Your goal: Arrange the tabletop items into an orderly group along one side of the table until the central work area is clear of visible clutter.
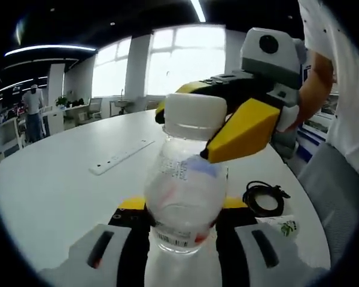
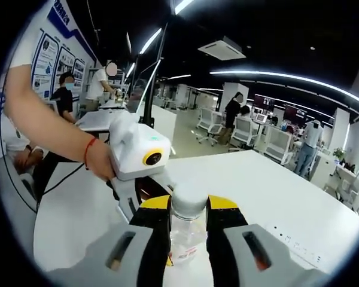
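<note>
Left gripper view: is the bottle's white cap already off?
No, the white cap sits on the bottle, with the right gripper closed around it.

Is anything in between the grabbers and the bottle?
No. The left gripper is shut on the bottle low down, and the right gripper is shut on its white cap.
</note>
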Motion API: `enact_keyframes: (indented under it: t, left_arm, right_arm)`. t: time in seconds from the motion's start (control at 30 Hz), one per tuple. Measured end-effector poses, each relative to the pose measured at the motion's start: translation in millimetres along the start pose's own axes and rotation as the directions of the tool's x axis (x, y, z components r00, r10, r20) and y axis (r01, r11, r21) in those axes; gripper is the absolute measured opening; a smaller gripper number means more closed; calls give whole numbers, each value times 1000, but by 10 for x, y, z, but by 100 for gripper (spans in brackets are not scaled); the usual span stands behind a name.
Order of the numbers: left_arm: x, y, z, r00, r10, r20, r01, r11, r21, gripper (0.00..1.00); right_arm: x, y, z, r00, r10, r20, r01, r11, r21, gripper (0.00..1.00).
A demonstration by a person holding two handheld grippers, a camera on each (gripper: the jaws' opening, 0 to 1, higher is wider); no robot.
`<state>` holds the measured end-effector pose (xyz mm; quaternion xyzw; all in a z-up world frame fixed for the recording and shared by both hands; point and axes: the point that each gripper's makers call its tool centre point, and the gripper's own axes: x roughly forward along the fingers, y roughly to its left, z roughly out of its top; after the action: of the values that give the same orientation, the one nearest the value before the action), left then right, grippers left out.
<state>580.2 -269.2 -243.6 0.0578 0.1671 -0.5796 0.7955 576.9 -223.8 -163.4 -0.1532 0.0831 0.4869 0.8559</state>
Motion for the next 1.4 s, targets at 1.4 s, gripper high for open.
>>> enact_keyframes:
  t: [1.4]
  left_arm:
    - [64,-29,-119,999,-24,-37,23,1000,-10,44]
  right_arm:
    - [-49,9,-152,999,-12,-48,14,999,38,21]
